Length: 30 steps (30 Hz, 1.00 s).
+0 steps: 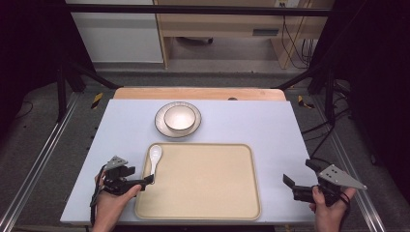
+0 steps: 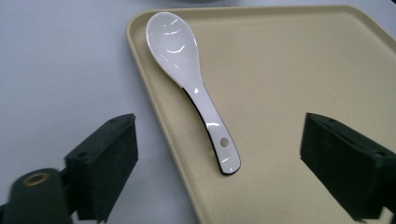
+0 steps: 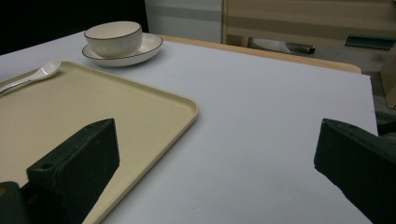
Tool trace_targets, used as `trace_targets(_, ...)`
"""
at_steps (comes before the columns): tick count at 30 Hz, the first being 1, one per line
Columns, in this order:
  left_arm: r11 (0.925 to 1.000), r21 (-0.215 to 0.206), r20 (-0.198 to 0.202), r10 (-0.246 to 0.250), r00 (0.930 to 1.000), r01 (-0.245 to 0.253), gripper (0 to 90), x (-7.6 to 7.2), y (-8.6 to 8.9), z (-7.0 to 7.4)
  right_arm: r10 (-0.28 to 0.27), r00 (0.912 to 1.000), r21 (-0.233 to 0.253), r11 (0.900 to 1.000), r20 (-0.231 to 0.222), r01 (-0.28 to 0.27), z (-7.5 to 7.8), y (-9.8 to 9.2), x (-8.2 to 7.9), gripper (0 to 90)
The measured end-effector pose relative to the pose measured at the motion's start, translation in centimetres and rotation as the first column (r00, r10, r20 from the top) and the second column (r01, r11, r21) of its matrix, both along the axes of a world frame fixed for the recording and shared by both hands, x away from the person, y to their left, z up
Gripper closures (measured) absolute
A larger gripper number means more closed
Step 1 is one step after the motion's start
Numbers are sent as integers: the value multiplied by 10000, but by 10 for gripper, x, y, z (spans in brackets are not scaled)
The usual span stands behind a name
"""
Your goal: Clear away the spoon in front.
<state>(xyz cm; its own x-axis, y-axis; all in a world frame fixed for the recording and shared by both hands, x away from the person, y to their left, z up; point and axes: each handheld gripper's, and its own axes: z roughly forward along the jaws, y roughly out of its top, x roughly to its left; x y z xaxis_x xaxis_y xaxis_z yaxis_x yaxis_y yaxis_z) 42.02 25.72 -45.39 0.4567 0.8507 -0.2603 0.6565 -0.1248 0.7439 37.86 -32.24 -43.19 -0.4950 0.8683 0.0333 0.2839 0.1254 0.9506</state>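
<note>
A white spoon (image 2: pixel 191 84) lies along the left edge of the beige tray (image 1: pixel 203 193), bowl end away from the person. The left gripper (image 2: pixel 219 158) has its jaws spread wide, one on each side of the spoon's handle, not touching it. The right gripper (image 1: pixel 290 186) sits right of the tray over the surface (image 1: pixel 270 125), jaws wide and empty. A bowl (image 1: pixel 180 118) sits on a plate (image 1: pixel 162 126) beyond the tray.

High view: overhead, near side of table (image 1: pixel 270 125), looking forward and down, tray (image 1: pixel 208 193) central. Left gripper view: close above the tray's left rim (image 2: pixel 154 102), facing along the spoon (image 2: pixel 191 84). Right gripper view: low, right of the tray, facing across it toward bowl (image 3: pixel 113 38) on plate (image 3: pixel 147 49). All three views share the tray and spoon.
</note>
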Motion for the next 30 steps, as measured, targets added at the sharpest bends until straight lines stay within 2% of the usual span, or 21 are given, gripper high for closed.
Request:
trace_targets(3,9998,-182,137,-103,9999,106,0,-1,6,2,14,10000,-17,10000,-3,-14,0,0,0,5)
trace_targets(10,9990,-412,748,-136,9971,168,0,-5,18,7,-12,10000,-22,10000,-22,12,-1,-1,0,5)
trace_targets(15,9998,-156,984,-81,9951,97,0,-6,25,10,-17,10000,-6,10000,-65,17,-1,-1,0,5)
trace_targets(24,9977,-634,1370,330,9900,-245,0,-9,45,16,25,10000,-36,10000,-77,-25,-2,0,1,5)
trace_targets(30,9984,-505,1504,319,9881,-245,0,-10,51,19,40,9999,-73,10000,-136,-41,-3,1,1,5)
